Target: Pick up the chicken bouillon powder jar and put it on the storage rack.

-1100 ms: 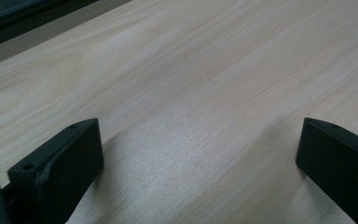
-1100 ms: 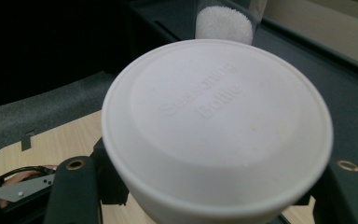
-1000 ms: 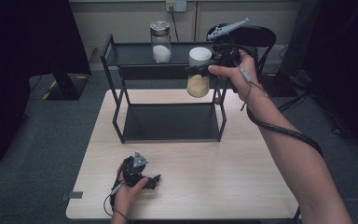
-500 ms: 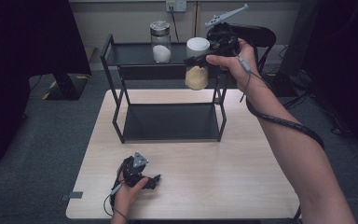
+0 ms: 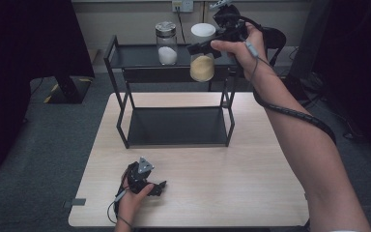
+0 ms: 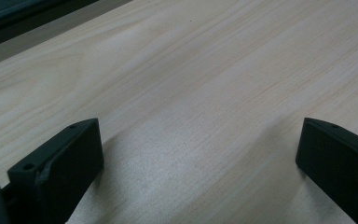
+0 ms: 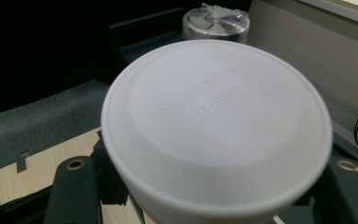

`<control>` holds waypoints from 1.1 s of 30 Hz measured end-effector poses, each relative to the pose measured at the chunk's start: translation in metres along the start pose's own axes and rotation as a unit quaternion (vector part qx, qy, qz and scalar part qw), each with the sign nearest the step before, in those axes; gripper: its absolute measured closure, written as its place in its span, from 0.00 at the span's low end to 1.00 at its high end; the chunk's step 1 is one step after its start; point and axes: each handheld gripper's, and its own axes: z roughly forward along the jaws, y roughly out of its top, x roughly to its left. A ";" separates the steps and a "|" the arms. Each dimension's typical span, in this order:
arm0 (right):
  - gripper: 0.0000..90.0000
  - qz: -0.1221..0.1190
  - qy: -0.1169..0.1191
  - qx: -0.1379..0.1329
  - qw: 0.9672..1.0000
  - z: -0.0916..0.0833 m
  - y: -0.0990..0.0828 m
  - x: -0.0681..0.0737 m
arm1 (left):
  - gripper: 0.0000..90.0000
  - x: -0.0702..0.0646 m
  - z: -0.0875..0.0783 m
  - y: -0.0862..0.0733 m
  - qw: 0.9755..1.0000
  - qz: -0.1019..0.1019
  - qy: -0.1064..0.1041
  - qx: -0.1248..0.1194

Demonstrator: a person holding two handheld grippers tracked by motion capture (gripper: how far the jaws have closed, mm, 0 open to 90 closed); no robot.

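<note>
Jar (image 5: 202,55) with the white lid and yellowish powder hangs in the right gripper (image 5: 207,46), whose jaws are clamped on its upper body just under the lid (image 7: 216,126), level with the top shelf (image 5: 135,55) of the black two-tier rack (image 5: 121,121) on the desk (image 5: 251,193). It is held from the side and carried in the air, so a slip of the glass between the pads looks like the main risk, dropping it onto the shelf edge or the desk. A second jar (image 5: 166,42) with white powder stands near it on the same shelf; swinging the carried jar sideways could knock that one over. Setting it down too close to the front rail could leave it perched on the lip. The left gripper (image 5: 149,186) rests on the desk with jaws spread wide and nothing between them.
</note>
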 end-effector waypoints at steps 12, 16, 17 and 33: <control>0.38 0.007 -0.027 -0.002 1.000 0.001 0.017 -0.010 | 0.00 0.000 0.000 0.000 1.000 0.000 0.000 0.000; 0.38 0.016 -0.033 -0.008 0.999 0.003 0.020 -0.015 | 0.00 0.000 0.000 0.000 1.000 0.000 0.000 0.000; 0.38 0.018 -0.035 -0.009 0.999 0.003 0.021 -0.016 | 0.00 0.000 0.000 0.000 1.000 0.000 0.000 0.000; 0.38 0.045 -0.063 -0.007 0.997 0.025 0.023 -0.039 | 0.00 0.000 0.000 0.000 1.000 0.000 0.000 0.000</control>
